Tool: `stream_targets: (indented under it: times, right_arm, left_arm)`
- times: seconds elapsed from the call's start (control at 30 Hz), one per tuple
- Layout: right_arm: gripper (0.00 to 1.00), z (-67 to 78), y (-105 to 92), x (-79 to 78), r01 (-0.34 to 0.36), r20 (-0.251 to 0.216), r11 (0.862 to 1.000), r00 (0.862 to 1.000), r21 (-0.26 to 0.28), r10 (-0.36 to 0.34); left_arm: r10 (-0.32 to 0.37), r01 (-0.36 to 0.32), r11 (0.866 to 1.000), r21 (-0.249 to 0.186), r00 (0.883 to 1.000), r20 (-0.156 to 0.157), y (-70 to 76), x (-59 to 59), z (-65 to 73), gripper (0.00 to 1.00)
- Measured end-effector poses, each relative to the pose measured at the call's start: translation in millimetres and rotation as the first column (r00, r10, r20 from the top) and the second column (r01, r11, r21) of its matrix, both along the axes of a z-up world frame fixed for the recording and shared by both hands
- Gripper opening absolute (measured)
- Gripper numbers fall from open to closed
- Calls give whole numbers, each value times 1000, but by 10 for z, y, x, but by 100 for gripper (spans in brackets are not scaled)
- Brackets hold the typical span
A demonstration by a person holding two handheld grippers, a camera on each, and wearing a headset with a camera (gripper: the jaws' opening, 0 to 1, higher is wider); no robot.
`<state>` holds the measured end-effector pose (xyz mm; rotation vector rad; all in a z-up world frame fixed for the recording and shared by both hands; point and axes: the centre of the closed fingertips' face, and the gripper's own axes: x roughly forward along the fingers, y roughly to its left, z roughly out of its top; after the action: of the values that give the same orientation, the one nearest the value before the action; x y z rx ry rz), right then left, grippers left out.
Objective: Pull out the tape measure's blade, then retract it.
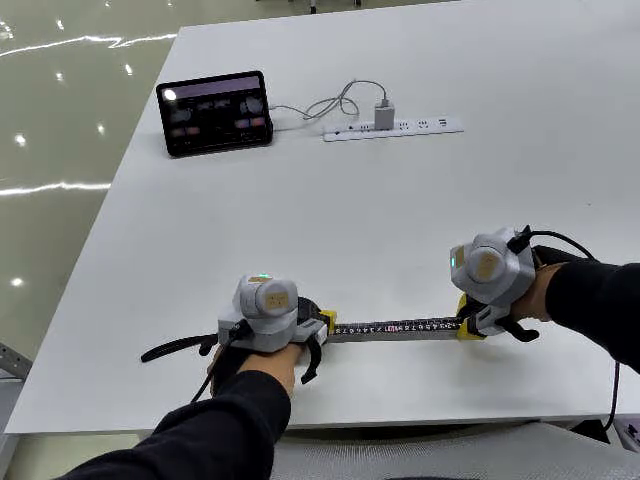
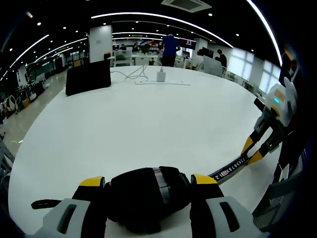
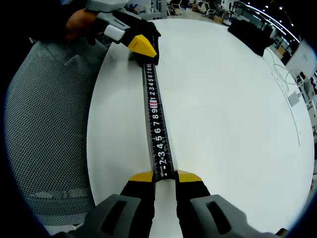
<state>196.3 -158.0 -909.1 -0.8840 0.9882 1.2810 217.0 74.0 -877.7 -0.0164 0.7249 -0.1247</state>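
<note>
A black tape measure case [image 2: 148, 196] sits on the white table near its front edge, and my left gripper [image 2: 147, 181] is shut on it. In the head view the case [image 1: 307, 312] is partly hidden under the left gripper [image 1: 320, 327]. The dark blade [image 1: 395, 327] with white numbers runs right from the case, low over the table. My right gripper [image 1: 468, 326] is shut on the blade's end. In the right gripper view the blade [image 3: 156, 126] stretches from my yellow-tipped right gripper [image 3: 164, 176] back to the case [image 3: 148, 39].
A black tablet [image 1: 214, 111] stands at the table's far left. A white power strip [image 1: 395, 127] with a charger and cable lies beside it. The table's front edge [image 1: 400, 412] is close below both grippers. A mesh chair [image 3: 49, 129] is beside the table.
</note>
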Motion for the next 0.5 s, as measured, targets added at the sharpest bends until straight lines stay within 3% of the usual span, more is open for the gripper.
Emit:
stream_targets:
  times: [0.5]
  right_arm:
    - [11, 2, 76, -2, -2, 3, 1000, 1000, 10, 2]
  left_arm:
    - [0, 0, 1000, 0, 1000, 0, -3, -8, 2, 65]
